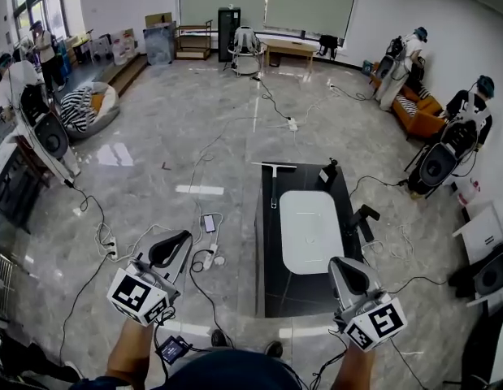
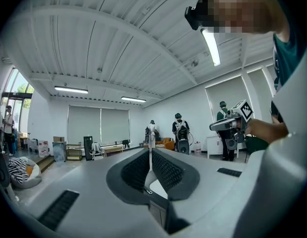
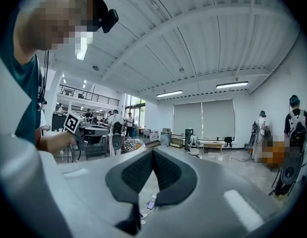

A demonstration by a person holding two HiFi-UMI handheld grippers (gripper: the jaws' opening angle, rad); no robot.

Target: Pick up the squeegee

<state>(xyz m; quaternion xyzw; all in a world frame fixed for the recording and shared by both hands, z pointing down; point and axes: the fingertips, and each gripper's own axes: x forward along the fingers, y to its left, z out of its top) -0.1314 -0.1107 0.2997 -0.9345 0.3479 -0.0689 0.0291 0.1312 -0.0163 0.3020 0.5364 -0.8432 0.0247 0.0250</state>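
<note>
The squeegee [image 1: 274, 177] lies at the far end of the black table [image 1: 270, 283], its pale blade crosswise and its thin handle pointing back toward me. My left gripper [image 1: 184, 237] hovers over the floor left of the table, well short of the squeegee, jaws shut and empty. My right gripper [image 1: 336, 263] hangs over the table's near right corner, also shut on nothing. In the left gripper view the pads [image 2: 163, 170] meet at a thin seam, and in the right gripper view the pads [image 3: 165, 172] touch at the tip. Both grippers point roughly level into the room.
A white oval tray [image 1: 310, 231] fills the table's middle. A black device [image 1: 327, 173] stands at the far right corner and another black item [image 1: 366, 218] at the right edge. A phone [image 1: 209, 223], power strips and cables lie on the floor to the left. People stand around the room.
</note>
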